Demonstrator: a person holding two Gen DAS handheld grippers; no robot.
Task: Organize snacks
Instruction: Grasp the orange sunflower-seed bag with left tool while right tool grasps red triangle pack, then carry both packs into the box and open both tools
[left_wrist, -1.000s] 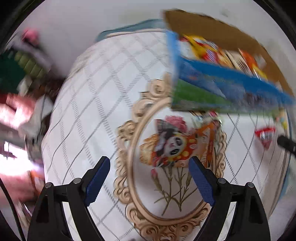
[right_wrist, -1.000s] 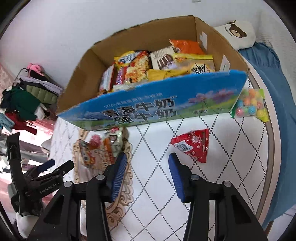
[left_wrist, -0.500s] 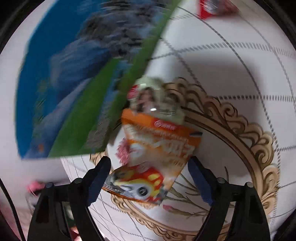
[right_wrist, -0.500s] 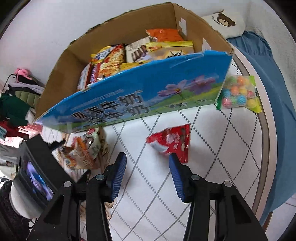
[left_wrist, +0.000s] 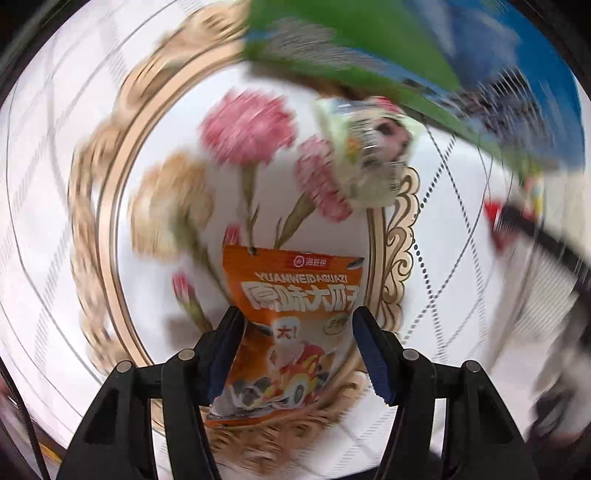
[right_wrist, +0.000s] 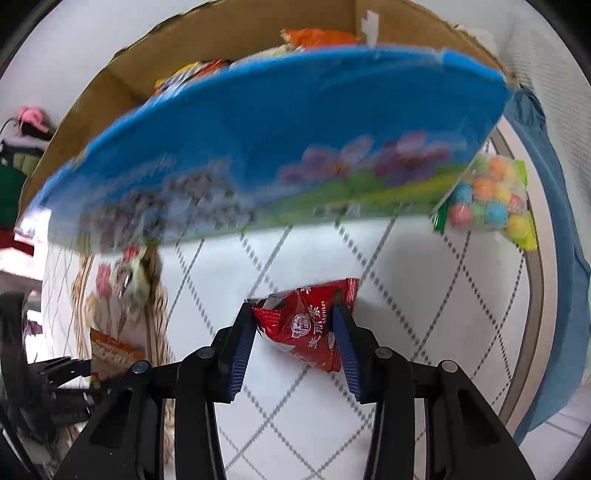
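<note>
Our left gripper (left_wrist: 297, 354) has just been closing and now pinches the orange packet (left_wrist: 295, 317), its long axis toward 12 o'clock. Our right gripper (right_wrist: 293, 347), jaws narrow, squeezes the red packet (right_wrist: 306, 325); the box (right_wrist: 258, 147) waits at 12 o'clock.

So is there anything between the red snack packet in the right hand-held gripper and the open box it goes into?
Yes. The box's blue front wall stands between the red packet, held in the right hand-held gripper, and the snacks inside. The packet must go up over that wall's edge. Nothing else visible blocks it.
</note>
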